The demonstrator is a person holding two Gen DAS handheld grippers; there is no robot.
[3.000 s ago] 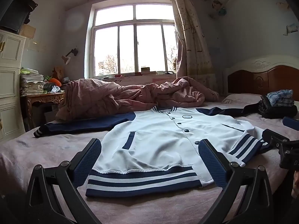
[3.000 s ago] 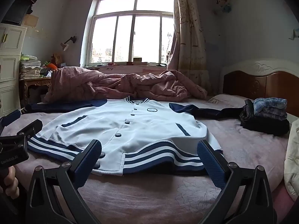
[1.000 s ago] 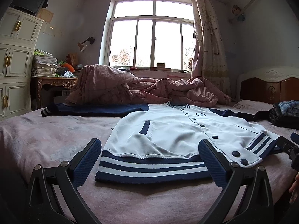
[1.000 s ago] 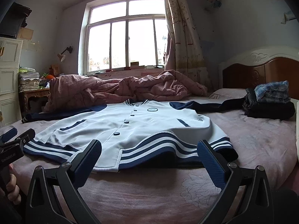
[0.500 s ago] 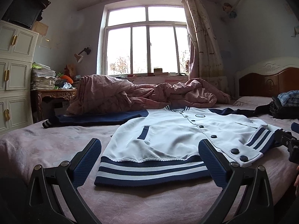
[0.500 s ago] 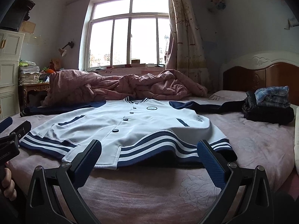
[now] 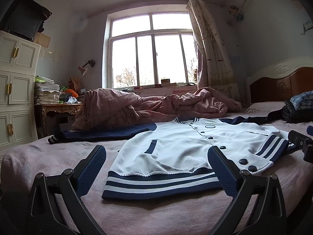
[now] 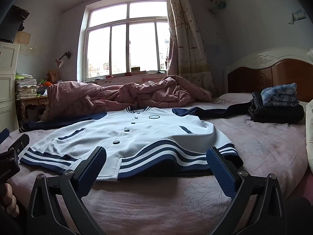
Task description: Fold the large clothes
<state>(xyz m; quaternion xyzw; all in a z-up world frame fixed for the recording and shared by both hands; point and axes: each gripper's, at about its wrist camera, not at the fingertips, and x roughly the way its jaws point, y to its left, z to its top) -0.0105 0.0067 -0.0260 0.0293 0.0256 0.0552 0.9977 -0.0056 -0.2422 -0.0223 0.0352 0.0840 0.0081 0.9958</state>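
Observation:
A white varsity jacket (image 7: 182, 146) (image 8: 140, 133) with navy sleeves and a navy-and-white striped hem lies buttoned and flat on the pink bed, both sleeves spread sideways. My left gripper (image 7: 156, 168) is open, low over the bed, its fingers either side of the hem's left half without touching it. My right gripper (image 8: 156, 168) is open too, just short of the hem's right half. Each gripper shows at the edge of the other's view: the right gripper (image 7: 301, 143), the left gripper (image 8: 11, 156) with a hand below it.
A crumpled pink quilt (image 7: 148, 103) lies behind the jacket under the window. Folded dark and blue clothes (image 8: 277, 105) are stacked near the wooden headboard (image 8: 273, 74). A white cabinet (image 7: 15, 90) and a cluttered side table (image 7: 58, 105) stand left of the bed.
Both grippers have dropped lower and come a little nearer the jacket's hem. They have stayed open, and the jacket has not moved.

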